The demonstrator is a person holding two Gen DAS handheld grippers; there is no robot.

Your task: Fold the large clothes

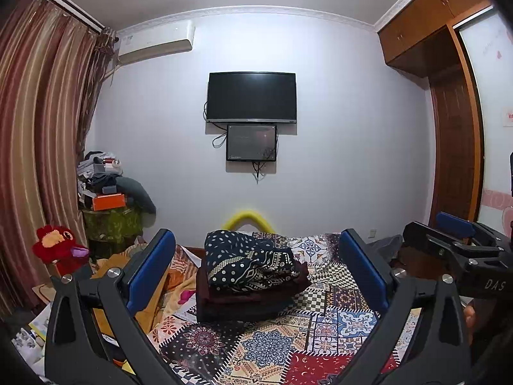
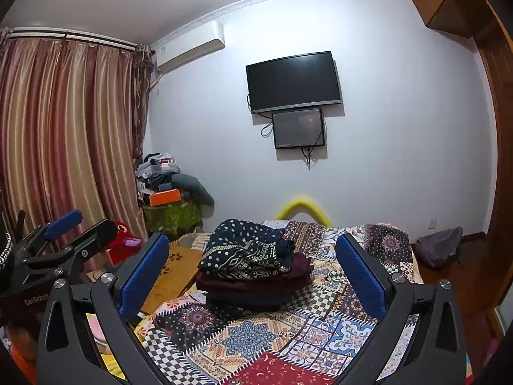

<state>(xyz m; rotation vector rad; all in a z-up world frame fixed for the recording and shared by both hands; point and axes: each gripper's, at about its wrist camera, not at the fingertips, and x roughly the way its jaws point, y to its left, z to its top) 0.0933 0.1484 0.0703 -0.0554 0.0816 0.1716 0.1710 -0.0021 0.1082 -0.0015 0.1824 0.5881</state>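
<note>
on the bed (image 1: pixel 320 346), patchwork cover, a folded clothes stack (image 1: pixel 251 276) sat mid-bed, bare cover all around it. tv (image 1: pixel 251 96) on far wall, curtains (image 1: pixel 38 128) left. left claw (image 1: pixel 256 272) and right claw (image 2: pixel 253 276) both hovered level, spread wide, holding nothing.

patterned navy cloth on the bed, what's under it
Under the patterned navy cloth lie folded maroon clothes, then a dark folded layer, all stacked on the patchwork bedspread. How many pieces the stack holds cannot be seen, since only their edges show.
</note>
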